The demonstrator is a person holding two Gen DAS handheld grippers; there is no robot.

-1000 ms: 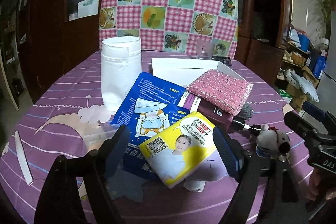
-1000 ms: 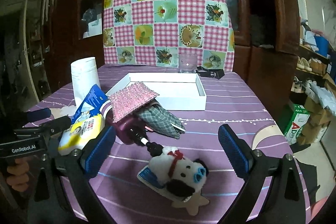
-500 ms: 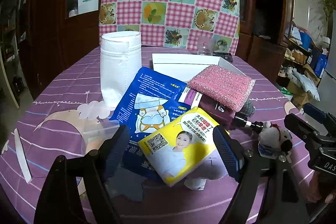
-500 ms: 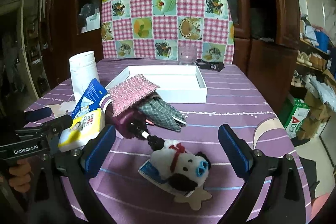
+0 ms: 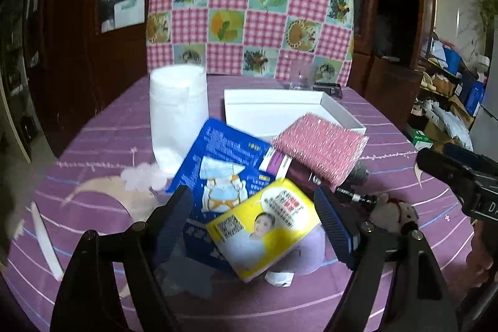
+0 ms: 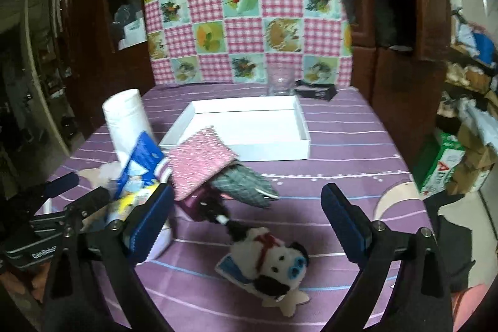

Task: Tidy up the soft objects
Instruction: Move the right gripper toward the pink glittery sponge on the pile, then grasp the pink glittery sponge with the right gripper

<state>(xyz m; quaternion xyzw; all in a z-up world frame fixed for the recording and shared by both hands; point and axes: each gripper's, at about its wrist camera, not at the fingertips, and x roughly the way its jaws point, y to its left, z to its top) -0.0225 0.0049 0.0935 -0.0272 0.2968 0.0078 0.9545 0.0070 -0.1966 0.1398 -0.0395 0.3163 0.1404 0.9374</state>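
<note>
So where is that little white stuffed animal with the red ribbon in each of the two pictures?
Left wrist view: the stuffed animal sits at the right, low, partly hidden behind the gripper's frame.
Right wrist view: the stuffed animal lies bottom centre, between the open fingers.
Shared landmark: the pink scrub pad, up and left of it in both.

Probably home: wooden cabinets (image 5: pixel 77 30), tablecloth (image 6: pixel 342 151)

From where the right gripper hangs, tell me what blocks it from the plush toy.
Nothing visible does. The right gripper is open, and the plush toy lies on the table just ahead of its fingers, with no object across the gap. The nearest clutter, a dark bottle, lies just beyond the toy.
</note>
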